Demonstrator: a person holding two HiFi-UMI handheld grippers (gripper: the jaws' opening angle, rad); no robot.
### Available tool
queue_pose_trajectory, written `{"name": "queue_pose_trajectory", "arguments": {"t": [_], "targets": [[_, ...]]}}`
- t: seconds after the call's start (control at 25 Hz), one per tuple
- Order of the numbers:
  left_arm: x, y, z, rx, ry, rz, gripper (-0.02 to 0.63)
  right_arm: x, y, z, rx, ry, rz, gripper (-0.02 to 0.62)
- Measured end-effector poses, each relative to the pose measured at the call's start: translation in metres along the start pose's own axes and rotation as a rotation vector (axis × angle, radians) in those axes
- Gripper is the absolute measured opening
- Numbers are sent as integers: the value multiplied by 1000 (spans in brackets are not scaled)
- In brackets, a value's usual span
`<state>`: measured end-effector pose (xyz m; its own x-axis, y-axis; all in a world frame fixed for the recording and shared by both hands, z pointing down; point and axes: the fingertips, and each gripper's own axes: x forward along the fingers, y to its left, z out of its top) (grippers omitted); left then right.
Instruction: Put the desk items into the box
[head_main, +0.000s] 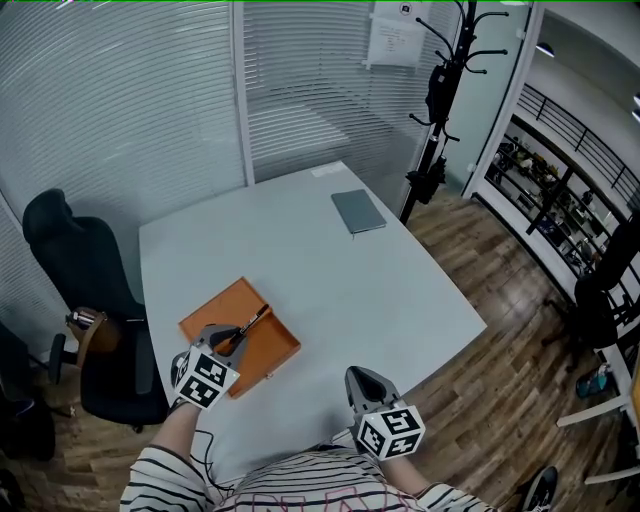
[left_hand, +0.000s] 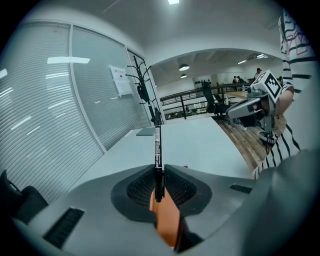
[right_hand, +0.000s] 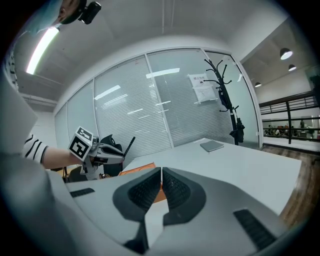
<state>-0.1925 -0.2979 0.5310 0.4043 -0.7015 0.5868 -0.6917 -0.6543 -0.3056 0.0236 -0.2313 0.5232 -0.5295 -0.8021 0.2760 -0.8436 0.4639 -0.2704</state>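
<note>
Head view: a light grey desk is seen, with a flat, shallow orange box near its front-left corner. The left gripper is held over the box, with a thin black marker pen angled out of it. The right gripper hangs near the front edge, well apart from the box. A slim grey notebook lies at the far side, not yet packed. A black office chair stands to the left.

Left gripper view: the jaws are clamped on the pen near its lower end, and most of its length sticks out beyond the tips. The orange box is seen right below.

Right gripper view: the jaws are pressed together with nothing between them. The box and notebook are seen beyond.

Risk: the pen is pinched near one end only, so it could swing in the grip. If released tilted or too high, it could bounce over the low rim and roll off the desk. The notebook is far off, so the box could be nudged during the reach.
</note>
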Motion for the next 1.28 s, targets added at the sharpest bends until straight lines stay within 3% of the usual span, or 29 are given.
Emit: {"name": "queue_pose_trajectory", "arguments": {"t": [0.72, 1.28], "targets": [[78, -17, -62, -21, 213, -100, 67, 28, -28, 5, 5, 12, -9, 26], [108, -32, -110, -30, 350, -187, 67, 45, -29, 3, 13, 22, -18, 26]]}}
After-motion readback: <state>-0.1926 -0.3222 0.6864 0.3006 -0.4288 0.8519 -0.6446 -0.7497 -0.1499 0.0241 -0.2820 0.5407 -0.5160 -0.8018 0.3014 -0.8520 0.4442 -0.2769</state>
